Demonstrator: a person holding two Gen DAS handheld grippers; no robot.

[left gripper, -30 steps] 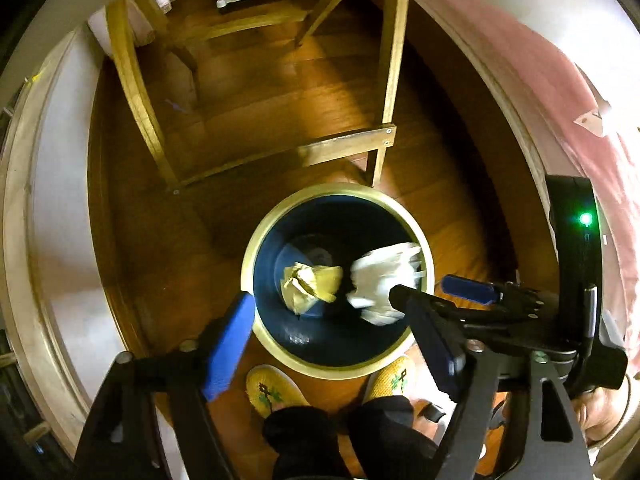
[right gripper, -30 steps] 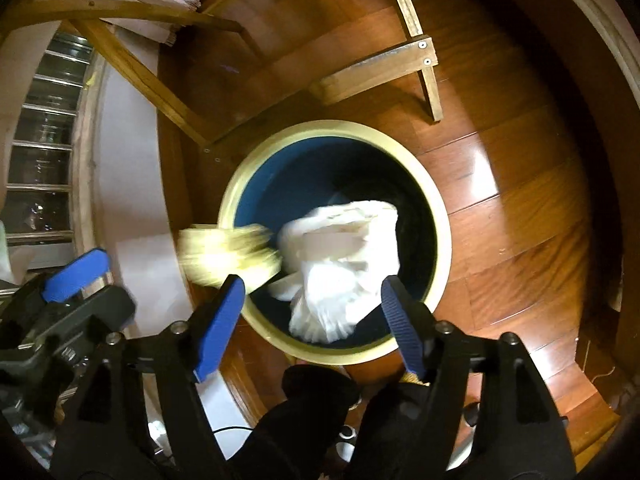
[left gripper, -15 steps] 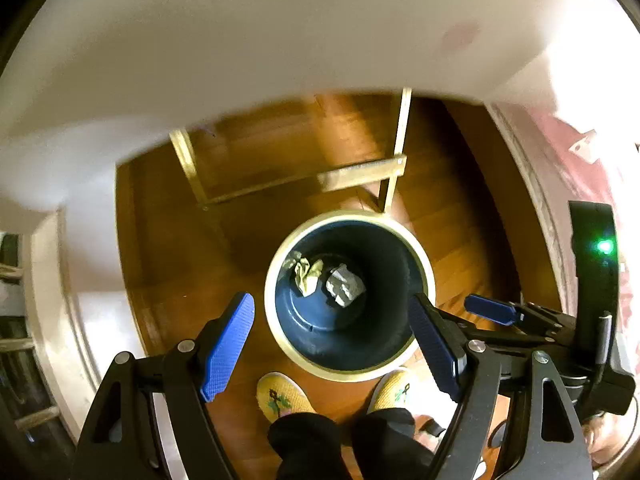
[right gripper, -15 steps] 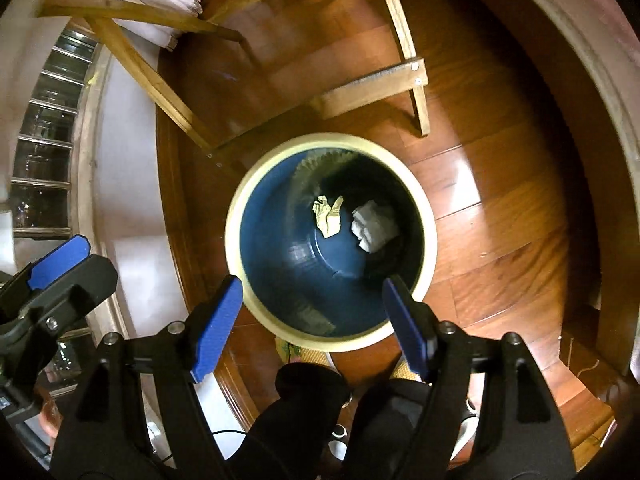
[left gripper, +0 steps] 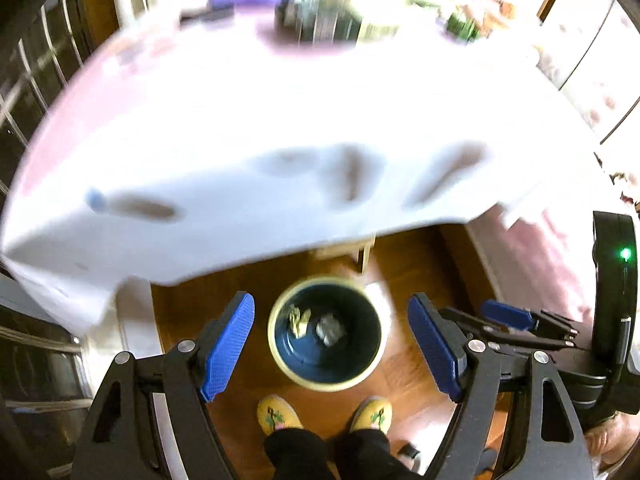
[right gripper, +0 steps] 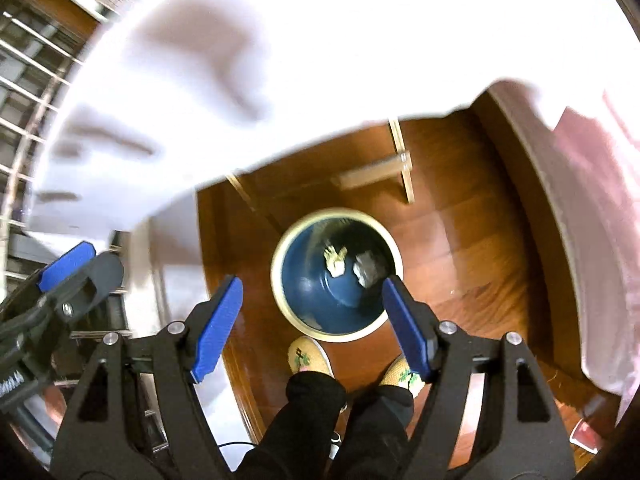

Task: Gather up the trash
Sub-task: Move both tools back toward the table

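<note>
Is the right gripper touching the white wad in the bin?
Apart. In the right wrist view the right gripper stands open and empty well above the bin, while the white wad lies at its bottom.

A white tablecloth (left gripper: 280, 128) covers the table, its edge hanging over a reddish-brown wooden floor (right gripper: 472, 264). Blurred clutter (left gripper: 332, 12) sits at the table's far side. Pale wooden table legs (right gripper: 402, 160) joined by a crossbar stand beneath. A person's yellow embroidered slippers (left gripper: 278, 416) and black trouser legs (right gripper: 316, 400) show below. A glass-paned frame (right gripper: 24, 80) lies left.
</note>
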